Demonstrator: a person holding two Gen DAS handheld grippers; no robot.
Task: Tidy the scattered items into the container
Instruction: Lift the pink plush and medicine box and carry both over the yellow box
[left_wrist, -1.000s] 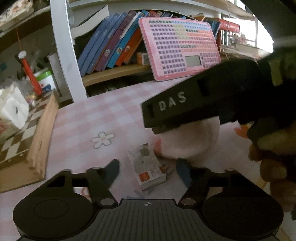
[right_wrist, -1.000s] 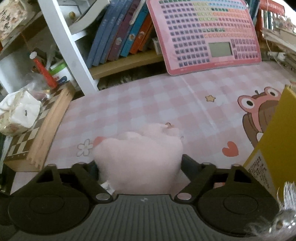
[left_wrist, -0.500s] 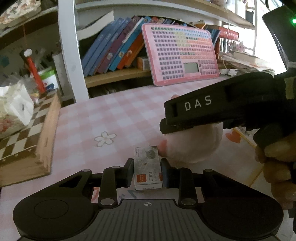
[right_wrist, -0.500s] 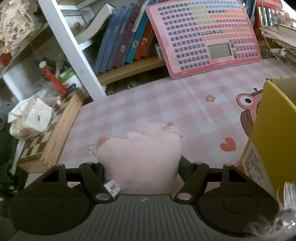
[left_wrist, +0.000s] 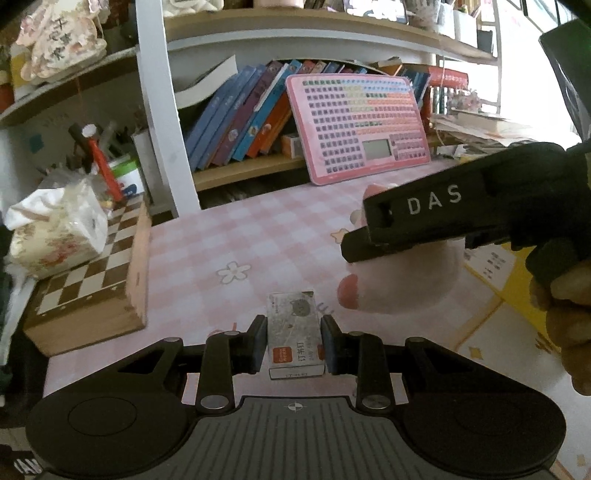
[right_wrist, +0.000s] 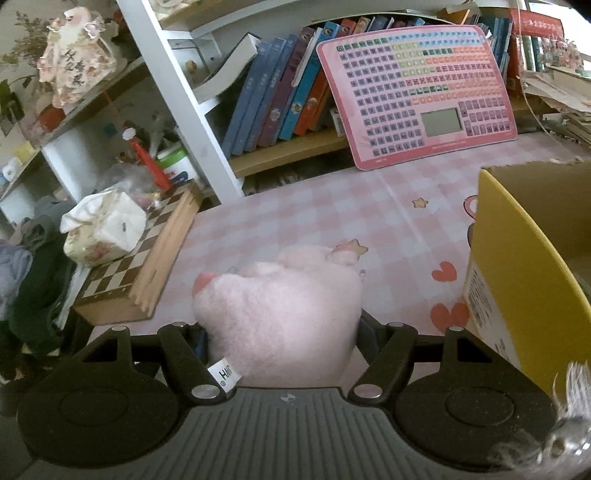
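Between the dark pads of the left gripper (left_wrist: 293, 341) sits a small staple box (left_wrist: 294, 334), pinched on both long sides and lifted clear of the pink checked mat (left_wrist: 229, 236). Its jaws have just been closing onto that box. To its right the right gripper (right_wrist: 282, 332) clamps a pink plush toy (right_wrist: 280, 314) — the fur bulges out past both fingers and a white sewn label hangs by the left one. Those jaws have also just been closing, with the toy between them. Seen from the left wrist, the right tool's black body marked DAS lies across the plush, a hand (left_wrist: 565, 314) gripping its handle. Just right of the toy stands the yellow cardboard box (right_wrist: 517, 266), open at the top. Farther off, a wooden chessboard (right_wrist: 144, 266) carries a tissue pack (right_wrist: 105, 229), and a pink keyboard panel (right_wrist: 417, 92) leans against shelved books.
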